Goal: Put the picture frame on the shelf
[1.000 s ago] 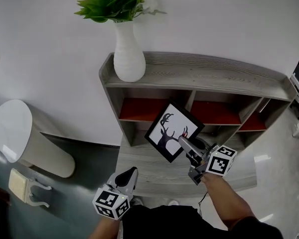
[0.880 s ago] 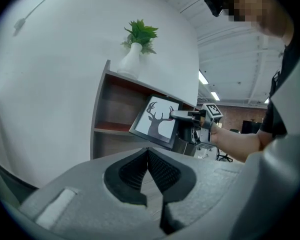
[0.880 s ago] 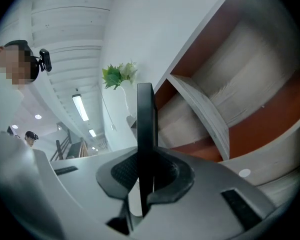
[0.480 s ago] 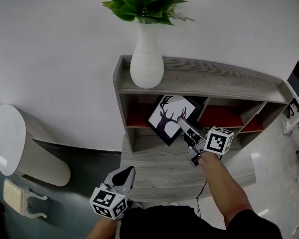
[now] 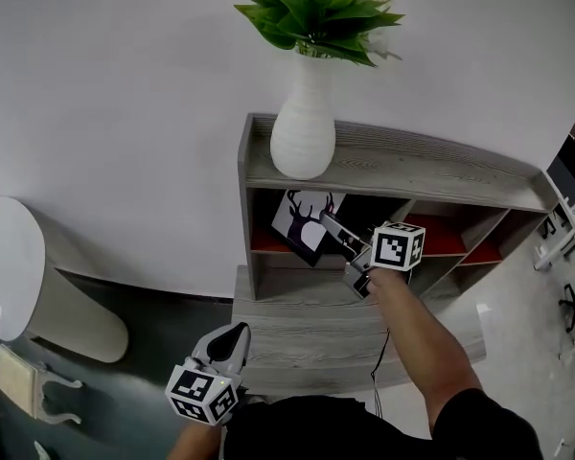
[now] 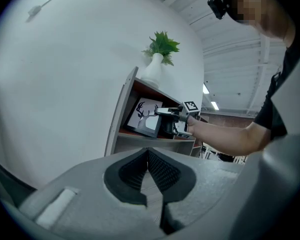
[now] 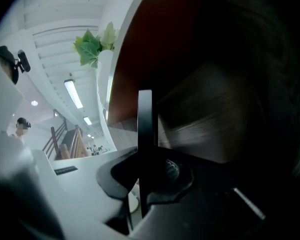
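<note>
Picture frame (image 5: 297,220) at mouth of shelf (image 5: 412,166), right claw (image 5: 328,224) clamped on it; left claw (image 5: 235,334) together.

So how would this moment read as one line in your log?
right tool: shut on picture frame | frame: tilted, at shelf left compartment mouth | left tool: shut, empty, low

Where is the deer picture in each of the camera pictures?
Head view: the picture frame is central, at the shelf's left opening, below the vase.
Left gripper view: picture frame just left of centre, in the shelf.
Right gripper view: edge-on, a dark upright strip at centre.
Shared landmark: the green plant.
</note>
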A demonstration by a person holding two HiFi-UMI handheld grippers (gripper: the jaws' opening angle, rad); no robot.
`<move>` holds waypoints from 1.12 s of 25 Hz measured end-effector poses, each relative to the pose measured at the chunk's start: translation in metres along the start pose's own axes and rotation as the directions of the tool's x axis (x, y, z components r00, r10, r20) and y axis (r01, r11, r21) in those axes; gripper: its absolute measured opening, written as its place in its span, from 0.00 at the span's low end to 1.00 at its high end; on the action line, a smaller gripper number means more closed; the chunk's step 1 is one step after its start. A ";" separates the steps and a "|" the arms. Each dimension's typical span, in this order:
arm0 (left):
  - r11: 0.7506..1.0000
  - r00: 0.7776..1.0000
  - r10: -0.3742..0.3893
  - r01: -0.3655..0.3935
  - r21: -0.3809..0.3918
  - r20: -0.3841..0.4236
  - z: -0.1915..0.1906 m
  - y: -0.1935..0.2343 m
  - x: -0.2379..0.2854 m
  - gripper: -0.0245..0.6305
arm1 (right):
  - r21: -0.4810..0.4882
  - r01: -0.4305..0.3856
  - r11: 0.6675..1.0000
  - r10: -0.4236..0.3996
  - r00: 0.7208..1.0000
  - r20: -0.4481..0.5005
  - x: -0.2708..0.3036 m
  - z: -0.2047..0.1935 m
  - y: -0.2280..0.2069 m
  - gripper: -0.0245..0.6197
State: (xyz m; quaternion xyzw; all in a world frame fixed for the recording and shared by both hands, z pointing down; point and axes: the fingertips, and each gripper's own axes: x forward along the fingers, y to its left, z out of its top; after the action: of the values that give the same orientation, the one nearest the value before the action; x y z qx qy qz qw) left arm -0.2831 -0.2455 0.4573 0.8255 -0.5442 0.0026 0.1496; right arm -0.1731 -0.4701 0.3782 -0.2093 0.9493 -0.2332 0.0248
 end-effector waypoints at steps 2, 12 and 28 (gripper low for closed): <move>1.000 1.000 0.013 -0.013 -0.008 0.003 -0.001 0.005 -0.003 0.05 | -0.074 -0.016 0.997 0.014 0.999 -0.036 0.013 0.002 0.003 0.11; 0.997 0.998 0.068 -0.068 -0.025 0.008 -0.005 0.017 -0.015 0.05 | -0.243 -0.102 0.965 0.076 0.991 -0.111 0.046 0.008 -0.004 0.11; 0.997 0.998 0.067 -0.067 -0.038 -0.005 -0.005 0.013 -0.001 0.05 | -0.349 0.116 0.930 -0.099 0.993 0.067 0.062 0.032 -0.042 0.24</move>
State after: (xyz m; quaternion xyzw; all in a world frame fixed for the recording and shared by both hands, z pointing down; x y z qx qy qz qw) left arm -0.2943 -0.2479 0.4650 0.8037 -0.5714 -0.0014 0.1662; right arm -0.2087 -0.5428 0.3714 -0.2675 0.9620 -0.0551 -0.0030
